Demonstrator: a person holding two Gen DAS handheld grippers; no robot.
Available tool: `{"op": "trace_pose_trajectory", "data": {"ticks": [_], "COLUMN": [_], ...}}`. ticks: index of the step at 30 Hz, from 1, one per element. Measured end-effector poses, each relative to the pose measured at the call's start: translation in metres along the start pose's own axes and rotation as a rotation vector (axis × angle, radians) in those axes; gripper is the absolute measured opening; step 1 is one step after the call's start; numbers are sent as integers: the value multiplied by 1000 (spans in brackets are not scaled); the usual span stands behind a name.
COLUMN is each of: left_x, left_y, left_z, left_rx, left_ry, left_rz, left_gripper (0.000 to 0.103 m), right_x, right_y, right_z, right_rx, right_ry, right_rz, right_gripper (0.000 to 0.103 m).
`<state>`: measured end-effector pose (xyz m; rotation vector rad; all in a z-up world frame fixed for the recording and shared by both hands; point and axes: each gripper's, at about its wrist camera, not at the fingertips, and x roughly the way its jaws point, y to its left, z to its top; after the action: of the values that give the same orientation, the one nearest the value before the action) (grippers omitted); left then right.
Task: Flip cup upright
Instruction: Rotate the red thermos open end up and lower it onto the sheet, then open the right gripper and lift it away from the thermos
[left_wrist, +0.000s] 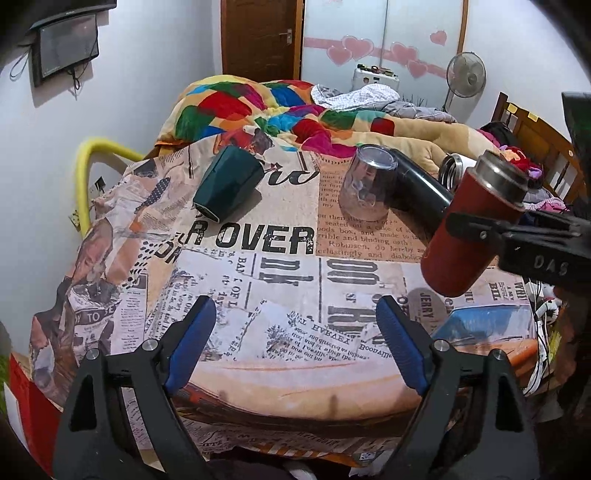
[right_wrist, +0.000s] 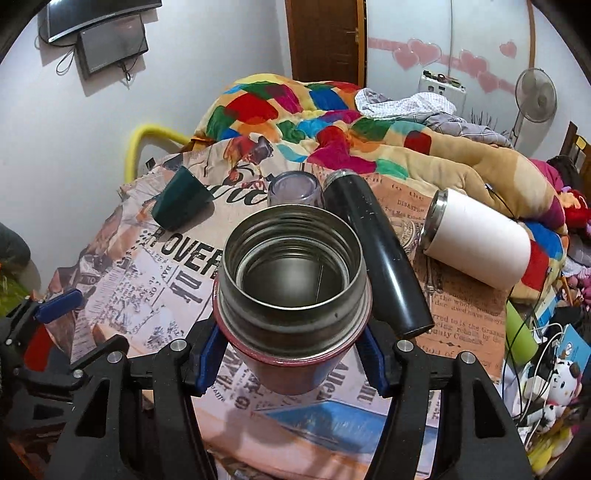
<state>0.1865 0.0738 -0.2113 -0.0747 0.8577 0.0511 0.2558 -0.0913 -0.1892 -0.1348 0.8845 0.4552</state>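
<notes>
My right gripper (right_wrist: 291, 362) is shut on a red cup (right_wrist: 291, 310) with a steel rim and holds it above the table, mouth tilted up toward the camera. In the left wrist view the red cup (left_wrist: 469, 236) hangs tilted at the right, clamped by the right gripper (left_wrist: 476, 229). My left gripper (left_wrist: 295, 343) is open and empty over the near part of the newspaper-print tablecloth (left_wrist: 280, 295).
A dark green cup (left_wrist: 227, 182) lies on its side at the back left. A clear glass (left_wrist: 365, 182) stands upside down. A black flask (right_wrist: 376, 254) and a white tumbler (right_wrist: 476, 240) lie on their sides. A colourful blanket (left_wrist: 258, 107) lies behind.
</notes>
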Motion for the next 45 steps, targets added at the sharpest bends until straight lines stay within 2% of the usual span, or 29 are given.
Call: {"op": "trace_pose_trajectory", "data": {"ticks": [8,14,18,26,30,38,42,45], "left_x": [11,14,11,-22,-59,-168,-223,-252], "left_y": [3,4,1,-6,-14,-37,-46,-51], "left_z": [-2,-3,-4,3,12,25,20,13], "left_rx": [-7,-26,-36,-37,-32,16,43,55], "left_ry": [34,45,49,0,-78,-352,-517,-612], "left_rz": [-2,-22,-36,-62,-95,-152,-132,-113], "left_gripper": [88,88,88,88,88,88,89,91], "right_x": [22,21,15,-19,-73,-191,-241,-262], "right_y": [1,4,2,3,3,9,14,19], "right_z": [-15,-17,-18,-17,-18,-23,-32,-39], "right_rx": [4,-20,12,8,-5,-4,17,29], "right_ry": [50,66,65,14,-106,-412,-563,-641], "right_rz": [-15,-30,-1,-10,-14,-25,-14,-11], "right_gripper": [59,60,69,69,69,69,69,69]}}
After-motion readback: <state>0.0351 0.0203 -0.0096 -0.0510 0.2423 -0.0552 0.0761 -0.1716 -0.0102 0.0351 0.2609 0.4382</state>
